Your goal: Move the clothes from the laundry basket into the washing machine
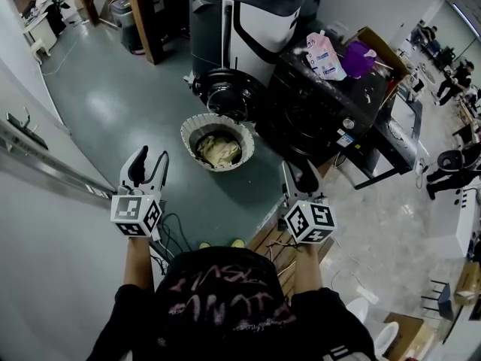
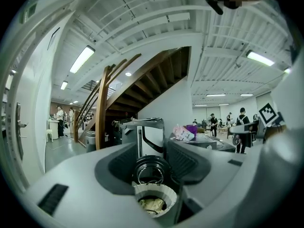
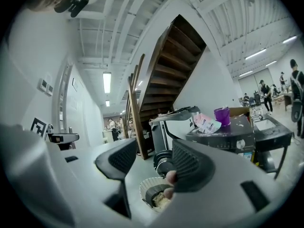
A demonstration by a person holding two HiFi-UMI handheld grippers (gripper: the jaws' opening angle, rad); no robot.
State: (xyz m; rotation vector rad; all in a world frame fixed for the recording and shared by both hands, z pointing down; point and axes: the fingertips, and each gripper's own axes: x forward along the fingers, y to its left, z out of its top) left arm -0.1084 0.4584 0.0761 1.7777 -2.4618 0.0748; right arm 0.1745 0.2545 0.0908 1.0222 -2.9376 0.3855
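Person is standing w/ both arms held out in front, a gripper in each hand, marker cubes facing up toward the head cam.

L side: left gripper (image 1: pixel 149 168) is hovering over the green-grey floor (image 1: pixel 113 104), pointing roughly level toward the laundry basket (image 1: pixel 188 130). Jaws are standing abt half open w/ nothing btwn them. In the left gripper view (image 2: pixel 152 167) only the basket (image 2: pixel 142 190) and the machine's door (image 2: pixel 151 167) are showing thru the gap, well ahead.

R side: right gripper (image 1: pixel 299 177) is hovering likewise, near the front corner of the washing machine (image 1: pixel 323 111). Jaws are also sitting abt half open and holding nothing. In the right gripper view (image 3: pixel 149 163) the basket (image 3: pixel 145 189) is showing low btwn them, not touched.

Clothes (image 1: pixel 218 150) are lying bunched inside the white basket: beige/cream fabric, still in there. Basket is sitting on the floor just beside the black washing machine, right below its round door (image 1: pixel 225 92), which is hanging open.

Pink pouch (image 1: pixel 325 55) and purple cup (image 1: pixel 359 57) are resting on top of the machine. Grey-white unit (image 1: pixel 240 21) is standing just behind it, w/ a wooden staircase (image 2: pixel 142 80) rising beyond.
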